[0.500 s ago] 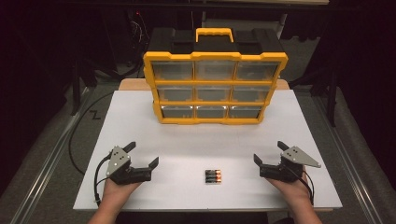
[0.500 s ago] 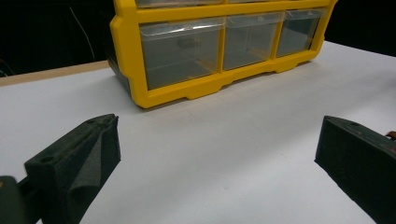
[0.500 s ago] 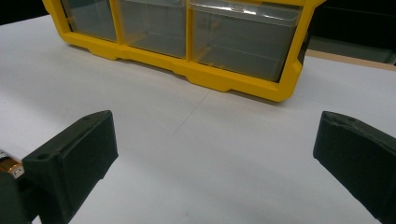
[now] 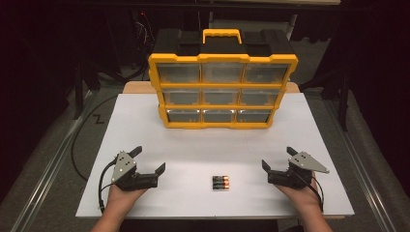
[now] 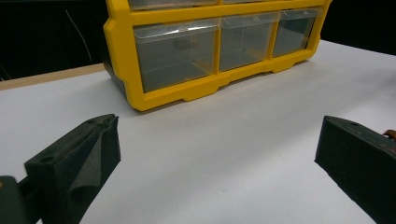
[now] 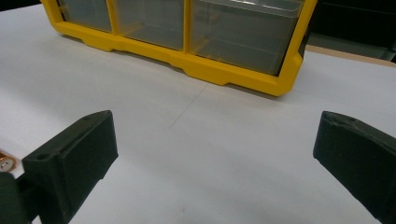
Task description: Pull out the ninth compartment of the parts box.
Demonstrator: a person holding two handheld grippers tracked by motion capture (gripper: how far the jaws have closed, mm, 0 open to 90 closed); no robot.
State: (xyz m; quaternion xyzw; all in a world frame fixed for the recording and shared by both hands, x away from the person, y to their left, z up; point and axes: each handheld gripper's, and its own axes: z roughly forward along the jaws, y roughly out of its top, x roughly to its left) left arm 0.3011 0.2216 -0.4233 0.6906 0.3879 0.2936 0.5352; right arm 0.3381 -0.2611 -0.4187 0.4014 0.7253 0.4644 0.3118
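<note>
Start pos, nothing picked yet. Left gripper (image 4: 148, 160) and right gripper (image 4: 277, 158) both rest on the table (image 4: 203, 145), jaws spread wide, empty. Batteries (image 4: 221, 182) lie between them, nearer the right fingers (image 6: 70, 158). Next: probably close on a battery, then open a drawer. Organizer (image 4: 222, 92) well ahead of both; its drawers look mostly empty (one holds a small dark item (image 5: 182, 44), can't tell what).

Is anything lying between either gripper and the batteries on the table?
Nothing visible does. The batteries lie on bare white table between the left gripper and the right gripper, both with jaws open and empty. The yellow drawer organizer stands well behind them, at the far edge.
</note>
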